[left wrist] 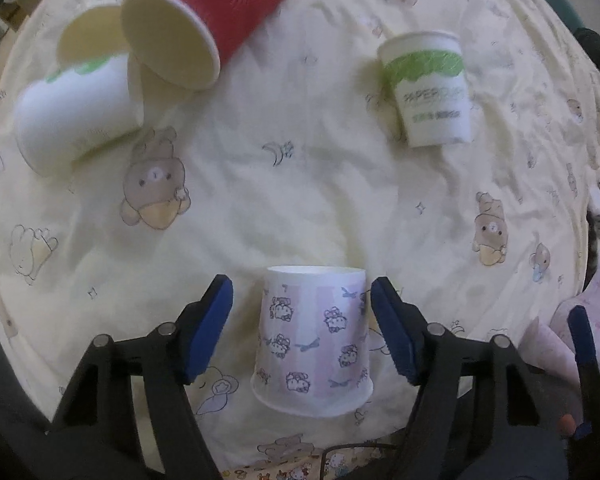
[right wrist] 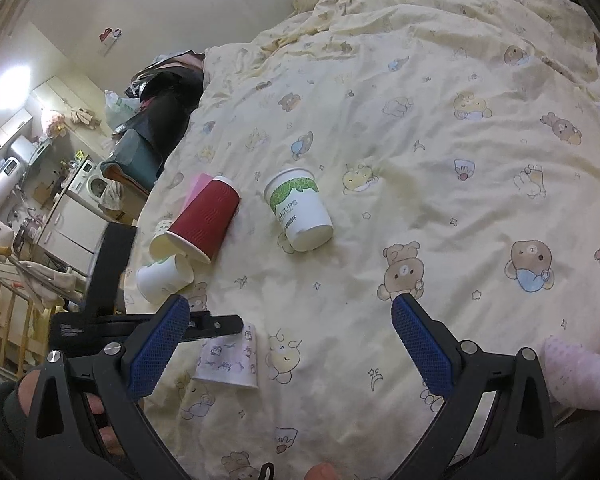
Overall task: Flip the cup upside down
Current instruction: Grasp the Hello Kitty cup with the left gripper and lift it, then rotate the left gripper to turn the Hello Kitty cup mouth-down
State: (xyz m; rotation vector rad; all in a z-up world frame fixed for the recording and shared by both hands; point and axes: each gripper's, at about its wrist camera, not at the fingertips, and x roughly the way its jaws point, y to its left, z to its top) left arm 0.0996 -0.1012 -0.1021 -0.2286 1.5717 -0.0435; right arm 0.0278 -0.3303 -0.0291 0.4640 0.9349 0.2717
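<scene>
A white paper cup with a cartoon-cat print (left wrist: 314, 340) stands upside down on the yellow bedsheet (left wrist: 300, 184), its wide rim down. My left gripper (left wrist: 302, 326) is open, its blue pads on either side of the cup and apart from it. The same cup (right wrist: 230, 360) shows in the right wrist view, partly hidden behind the left gripper's black frame. My right gripper (right wrist: 284, 344) is open and empty above the sheet, to the right of that cup.
A red ribbed cup (left wrist: 216, 20) lies on its side over a white cup with a green band (left wrist: 76, 116) at the far left. Another green-banded cup (left wrist: 430, 88) sits at the far right. Pink fabric (right wrist: 580, 376) lies at the right edge.
</scene>
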